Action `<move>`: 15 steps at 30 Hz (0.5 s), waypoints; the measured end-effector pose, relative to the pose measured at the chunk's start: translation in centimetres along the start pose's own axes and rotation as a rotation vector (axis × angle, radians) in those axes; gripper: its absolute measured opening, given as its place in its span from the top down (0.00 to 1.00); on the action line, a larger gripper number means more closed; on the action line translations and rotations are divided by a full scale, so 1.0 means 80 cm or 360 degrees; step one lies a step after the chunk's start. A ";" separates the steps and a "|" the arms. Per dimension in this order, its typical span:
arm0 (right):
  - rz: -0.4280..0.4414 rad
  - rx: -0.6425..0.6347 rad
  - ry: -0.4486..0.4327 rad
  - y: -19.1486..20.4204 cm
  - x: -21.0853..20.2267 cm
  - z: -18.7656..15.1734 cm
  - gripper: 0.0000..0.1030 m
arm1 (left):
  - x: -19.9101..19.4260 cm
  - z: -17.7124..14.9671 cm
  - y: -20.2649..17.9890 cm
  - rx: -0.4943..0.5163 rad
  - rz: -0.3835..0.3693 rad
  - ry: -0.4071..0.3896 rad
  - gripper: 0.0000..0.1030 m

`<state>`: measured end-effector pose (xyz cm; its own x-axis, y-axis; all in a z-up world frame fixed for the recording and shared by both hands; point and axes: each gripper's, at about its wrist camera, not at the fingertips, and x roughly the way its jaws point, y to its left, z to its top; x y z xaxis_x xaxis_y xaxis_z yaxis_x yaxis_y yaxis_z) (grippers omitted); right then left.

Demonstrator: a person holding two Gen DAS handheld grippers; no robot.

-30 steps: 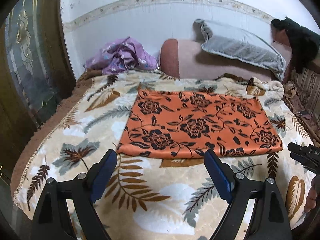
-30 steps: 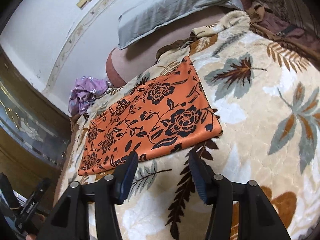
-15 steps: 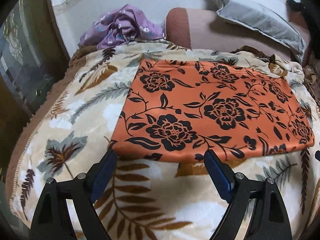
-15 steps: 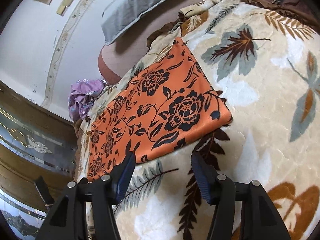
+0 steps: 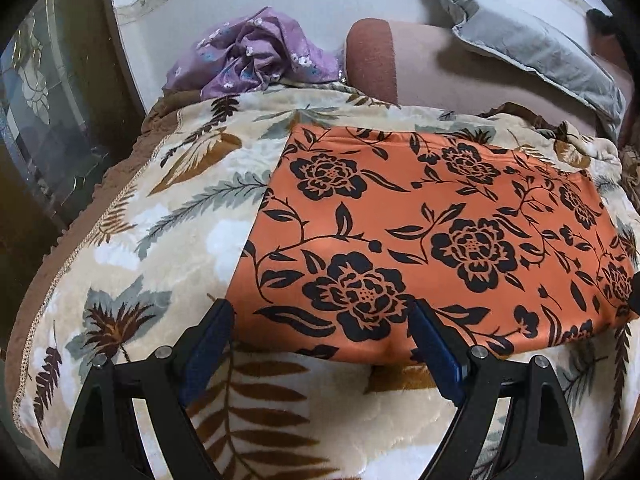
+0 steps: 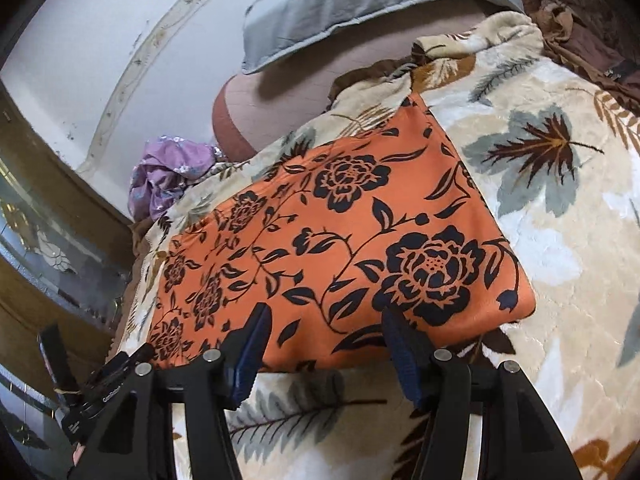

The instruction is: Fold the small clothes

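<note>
Both tools, left tool (image 5: 320, 334) and right tool (image 6: 324, 336), stand apart at the orange floral cloth's (image 5: 432, 240) near edge, gripping nothing. It lies flat on the bed's leaf-print blanket (image 5: 120, 248); white wall (image 5: 320, 8) at 12 o'clock.

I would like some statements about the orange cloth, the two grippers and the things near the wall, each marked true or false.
1. The orange floral cloth lies flat on the leaf-patterned blanket. True.
2. The left gripper is shut on the cloth's near edge. False: its jaws stand open, one on each side of the near left corner, gripping nothing.
3. A crumpled purple garment lies by the wall beyond the cloth. True.
4. The grey pillow lies on top of the orange cloth. False: it rests behind it, apart, against the wall.
5. The right gripper is open at the cloth's near edge. True.
</note>
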<state>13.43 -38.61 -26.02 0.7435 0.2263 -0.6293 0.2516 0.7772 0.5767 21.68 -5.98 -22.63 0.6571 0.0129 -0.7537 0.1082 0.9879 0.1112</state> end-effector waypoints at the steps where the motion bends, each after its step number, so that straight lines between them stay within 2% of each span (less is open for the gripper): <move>1: 0.0001 0.0011 0.0002 -0.002 0.001 0.001 0.41 | 0.002 0.000 0.000 -0.0007 -0.0001 0.0008 0.14; 9: -0.0015 0.0133 0.0121 -0.028 0.030 -0.002 0.41 | 0.014 0.000 -0.004 -0.0001 0.0031 0.0027 0.14; 15: 0.0009 0.0149 0.0122 -0.030 0.027 -0.003 0.41 | 0.015 0.001 0.000 -0.0018 0.0046 0.0025 0.14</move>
<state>14.29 -39.87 -28.91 0.6963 0.2773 -0.6620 0.3073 0.7184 0.6241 22.52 -6.01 -23.48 0.6478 0.0436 -0.7605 0.0811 0.9887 0.1258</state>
